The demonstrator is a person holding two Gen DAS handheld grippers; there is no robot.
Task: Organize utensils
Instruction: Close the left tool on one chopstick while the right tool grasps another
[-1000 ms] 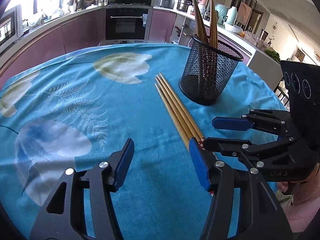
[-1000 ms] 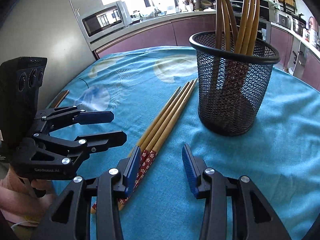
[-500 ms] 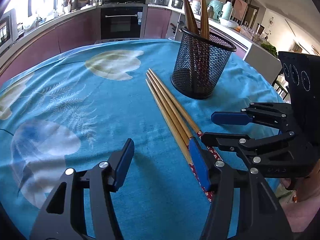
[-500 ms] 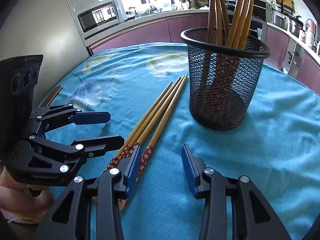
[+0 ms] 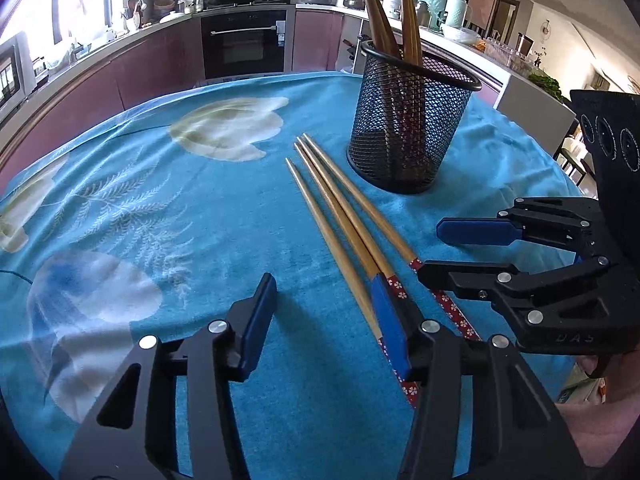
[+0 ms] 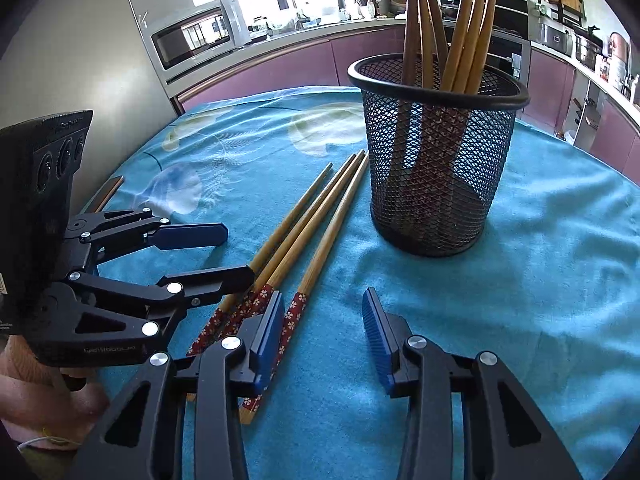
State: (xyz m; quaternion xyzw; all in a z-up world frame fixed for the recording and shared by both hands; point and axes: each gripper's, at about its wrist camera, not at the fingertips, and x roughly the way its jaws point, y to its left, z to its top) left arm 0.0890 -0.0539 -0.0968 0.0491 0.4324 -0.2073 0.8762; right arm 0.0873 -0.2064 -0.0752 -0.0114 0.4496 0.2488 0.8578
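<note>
1. Three loose chopsticks (image 5: 340,220) counted on the surface (image 5: 200,220), lying flat on the blue cloth (image 6: 540,280), side by side and nearly parallel.
2. Long axis: from the near edge of the surface away toward the mesh cup (image 5: 408,132). Tapered bare-wood tips farthest from the cameras, just beside the base of the cup. Red flower-patterned handle ends nearest the cameras.
3. One black mesh cup, upright, just right of the chopstick tips in both views.
4. In the right wrist view, five chopsticks in the cup (image 6: 464,24), leaning on the rim, thin tips up, patterned ends down at the bottom. Only some of these visible in the left wrist view.
5. Two claws present, one per hand, both low above the near ends of the loose chopsticks.
6. Left claw (image 5: 324,320): jaws closing, currently at moderate width. Nothing between the pads; right pad directly above the handle ends of two chopsticks, third chopstick beyond that pad, toward the right claw.
7. Right claw (image 6: 324,320): jaws apart at a moderate width, bare cloth between the pads. Left pad overlapping the patterned handles; contact with the wood cannot be told.
8. No chopstick gripped by either claw.
</note>
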